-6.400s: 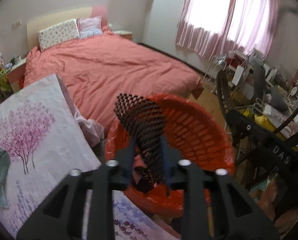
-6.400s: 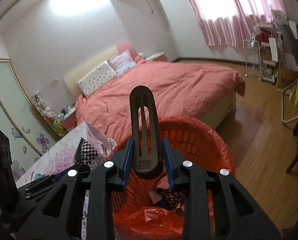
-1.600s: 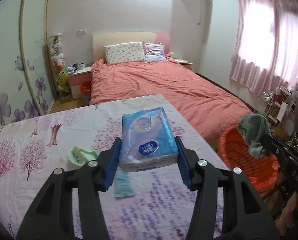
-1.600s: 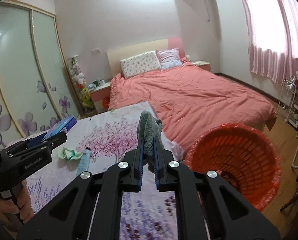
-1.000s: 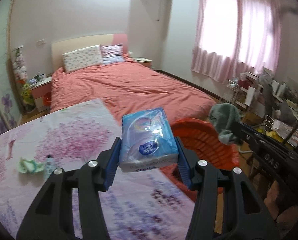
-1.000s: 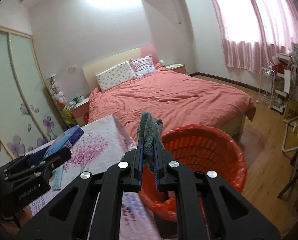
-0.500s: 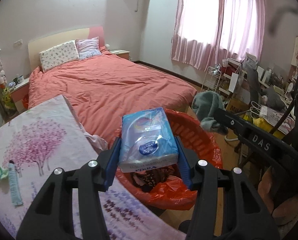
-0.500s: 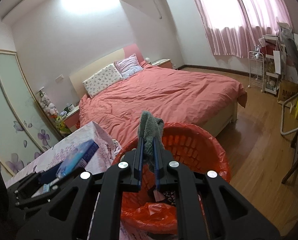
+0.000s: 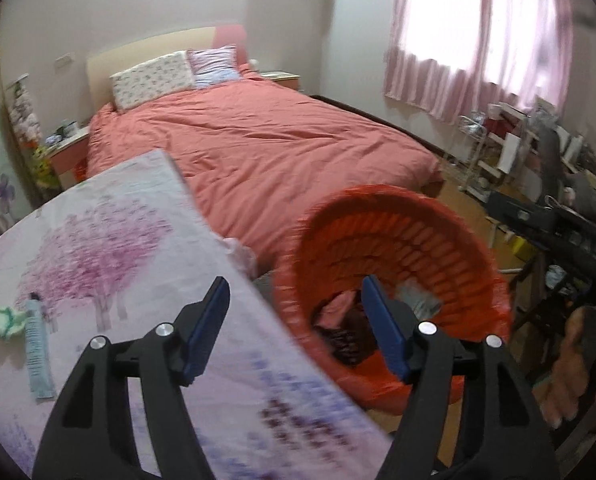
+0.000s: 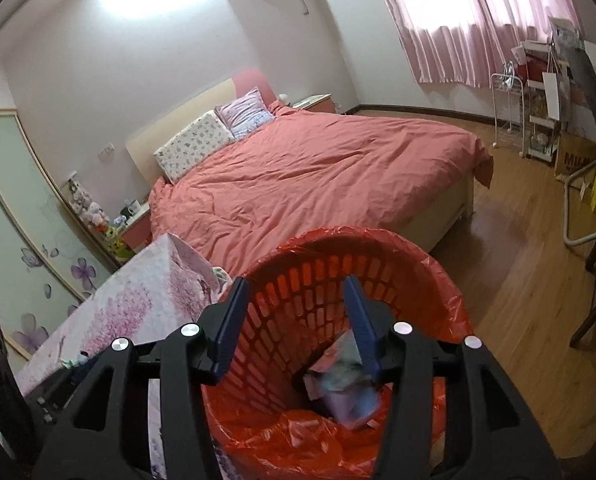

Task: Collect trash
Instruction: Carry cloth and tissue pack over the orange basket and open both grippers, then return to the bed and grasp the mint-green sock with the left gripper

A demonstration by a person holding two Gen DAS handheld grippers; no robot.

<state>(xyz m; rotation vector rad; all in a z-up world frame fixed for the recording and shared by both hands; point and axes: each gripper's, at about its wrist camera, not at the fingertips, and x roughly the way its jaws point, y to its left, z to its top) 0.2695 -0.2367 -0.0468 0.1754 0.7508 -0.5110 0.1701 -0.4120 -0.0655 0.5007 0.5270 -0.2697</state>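
A red slotted basket (image 9: 410, 240) lined with a red bag stands beside the table; the basket (image 10: 310, 292) fills the lower middle of the right wrist view. Inside lie dark scraps (image 9: 342, 336), the blue tissue pack (image 10: 350, 400) and a blurred pale piece. My left gripper (image 9: 296, 294) hangs over the basket's near rim, its jaws opening with nothing between them. My right gripper (image 10: 294, 292) is above the basket too, jaws opening and empty. On the table rest a green crumpled wad (image 9: 4, 322) and a pale tube (image 9: 38, 354).
The table with its pink tree-print cloth (image 9: 98, 248) reaches to the basket's left side. A bed with a coral duvet (image 9: 258, 140) lies behind. A cluttered desk and racks (image 9: 538, 184) stand at the right, and a person's bare foot (image 9: 574, 364) is on the wooden floor (image 10: 530, 312).
The left gripper let go of the blue tissue pack and the right gripper let go of the grey-green cloth; both jaws spread and both hands sank closer over the basket.
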